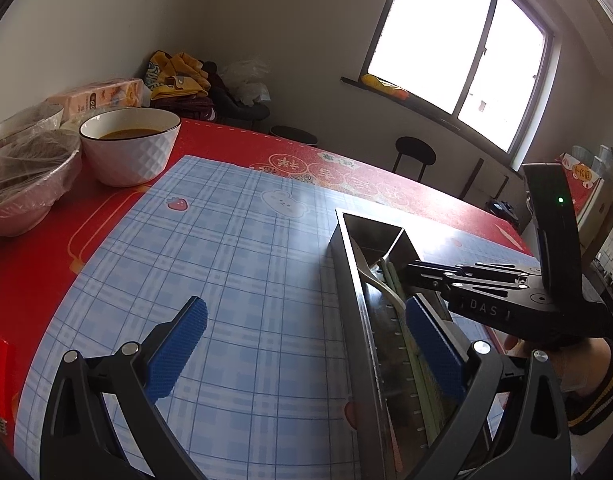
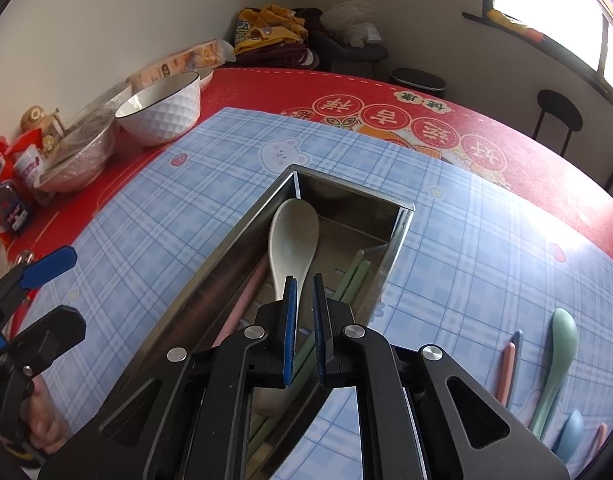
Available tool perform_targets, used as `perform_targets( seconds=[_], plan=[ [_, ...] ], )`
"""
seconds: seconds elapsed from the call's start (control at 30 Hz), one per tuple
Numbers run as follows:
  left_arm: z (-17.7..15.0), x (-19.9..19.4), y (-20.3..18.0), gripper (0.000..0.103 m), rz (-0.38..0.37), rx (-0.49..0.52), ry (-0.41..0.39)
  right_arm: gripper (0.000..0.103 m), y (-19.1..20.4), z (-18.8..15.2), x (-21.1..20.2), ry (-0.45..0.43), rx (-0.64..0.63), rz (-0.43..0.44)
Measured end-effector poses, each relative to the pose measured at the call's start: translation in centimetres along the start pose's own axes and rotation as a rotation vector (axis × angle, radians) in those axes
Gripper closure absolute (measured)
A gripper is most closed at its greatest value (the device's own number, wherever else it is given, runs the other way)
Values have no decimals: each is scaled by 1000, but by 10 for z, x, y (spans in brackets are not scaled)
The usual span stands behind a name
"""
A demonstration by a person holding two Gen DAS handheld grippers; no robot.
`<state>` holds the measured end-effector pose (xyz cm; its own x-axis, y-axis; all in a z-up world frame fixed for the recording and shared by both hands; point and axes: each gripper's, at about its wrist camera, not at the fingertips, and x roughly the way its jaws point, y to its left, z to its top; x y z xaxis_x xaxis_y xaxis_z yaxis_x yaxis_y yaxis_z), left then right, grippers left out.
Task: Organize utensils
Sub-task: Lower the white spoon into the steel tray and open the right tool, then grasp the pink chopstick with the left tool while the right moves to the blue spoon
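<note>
A long steel utensil box (image 2: pixel 234 240) lies on the blue checked mat (image 2: pixel 146 220). My right gripper (image 2: pixel 302 284) is shut on the handle of a white spoon (image 2: pixel 292 236), whose bowl rests inside the box. Green chopsticks (image 2: pixel 354 272) and a pink utensil (image 2: pixel 246 296) lie in the box. A green spoon (image 2: pixel 558 360), a blue spoon (image 2: pixel 572 428) and pink and blue chopsticks (image 2: pixel 508 364) lie on the mat to the right. My left gripper (image 1: pixel 306 316) is open beside the box (image 1: pixel 346 264), its right finger over the box.
A white bowl of brown liquid (image 1: pixel 130 148), wrapped bowls (image 1: pixel 26 184) and tissue packs (image 1: pixel 102 96) stand at the table's far left. Clothes (image 1: pixel 178 76) are piled behind. Black stools (image 1: pixel 414 152) stand beyond the red tablecloth (image 1: pixel 46 248).
</note>
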<state>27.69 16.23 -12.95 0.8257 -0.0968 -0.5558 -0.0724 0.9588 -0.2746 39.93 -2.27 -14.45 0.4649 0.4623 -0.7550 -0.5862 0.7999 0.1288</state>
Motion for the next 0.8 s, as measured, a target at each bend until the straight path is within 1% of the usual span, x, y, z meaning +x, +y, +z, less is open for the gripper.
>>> perform_targets(
  seconds=[0.1, 0.23, 0.27, 0.33, 0.37, 0.43, 0.47, 0.53, 0.6, 0.67, 0.73, 0.8],
  plan=[
    [0, -1, -5, 6, -3, 20, -13, 94, -17, -19, -23, -57, 35, 18],
    [-2, -1, -14, 6, 16, 60, -30, 94, -52, -49, -53, -129, 78, -7],
    [-2, -1, -15, 6, 8, 58, -29, 94, -63, -55, -61, -143, 98, -14],
    [-1, -3, -13, 6, -61, 14, -23, 94, -87, -68, -76, -182, 148, -17],
    [0, -8, -14, 6, -73, -2, -40, 94, -100, -74, -84, -205, 178, -20],
    [1, -19, -22, 6, -39, -1, -88, 94, -126, -87, -98, -244, 250, -22],
    [1, -24, -28, 6, -25, 8, -96, 94, -139, -93, -104, -259, 289, -25],
    [-3, -26, -48, 6, -23, 37, -74, 94, -162, -104, -113, -283, 354, -27],
    [-8, -22, -78, 6, -10, 92, -37, 94, -180, -111, -120, -293, 400, -30],
    [-13, -18, -111, 7, -5, 155, -11, 94, -191, -116, -125, -293, 438, -42],
    [-18, -14, -142, 7, -28, 199, 2, 94, -195, -119, -130, -292, 458, -71],
    [-23, -7, -172, 7, -44, 241, 17, 82, -197, -120, -134, -294, 472, -84]
  ],
)
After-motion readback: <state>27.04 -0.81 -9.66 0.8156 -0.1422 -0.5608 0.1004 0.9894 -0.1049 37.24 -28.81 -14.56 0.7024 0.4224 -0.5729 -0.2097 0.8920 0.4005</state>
